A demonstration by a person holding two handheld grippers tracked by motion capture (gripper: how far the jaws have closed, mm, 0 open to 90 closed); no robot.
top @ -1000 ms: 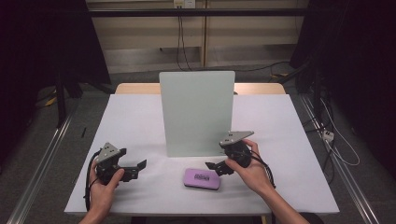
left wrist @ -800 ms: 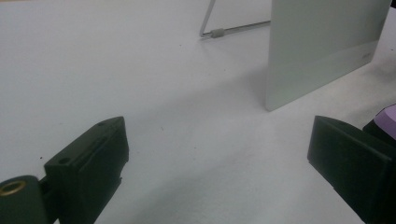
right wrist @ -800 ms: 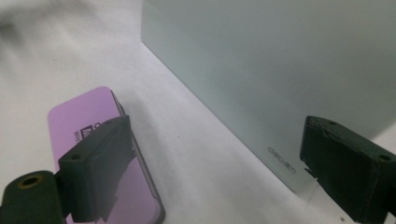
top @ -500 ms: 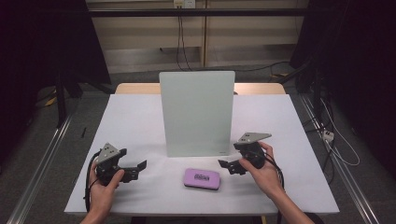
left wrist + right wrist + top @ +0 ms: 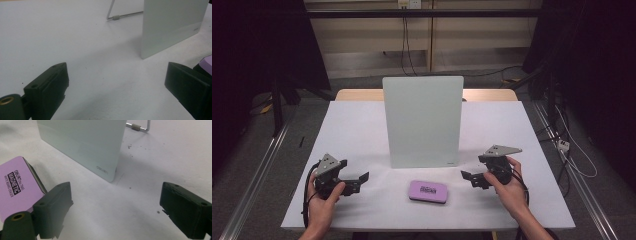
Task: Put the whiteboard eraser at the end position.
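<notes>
Likely light and rigid, the purple whiteboard eraser (image 5: 428,191) suited a long-side grip; both the left gripper (image 5: 360,181) and right gripper (image 5: 466,178) gaped wide, empty.

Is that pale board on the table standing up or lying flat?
Standing upright. The board rises on its bottom edge from the table, propped by a wire stand behind it.
</notes>
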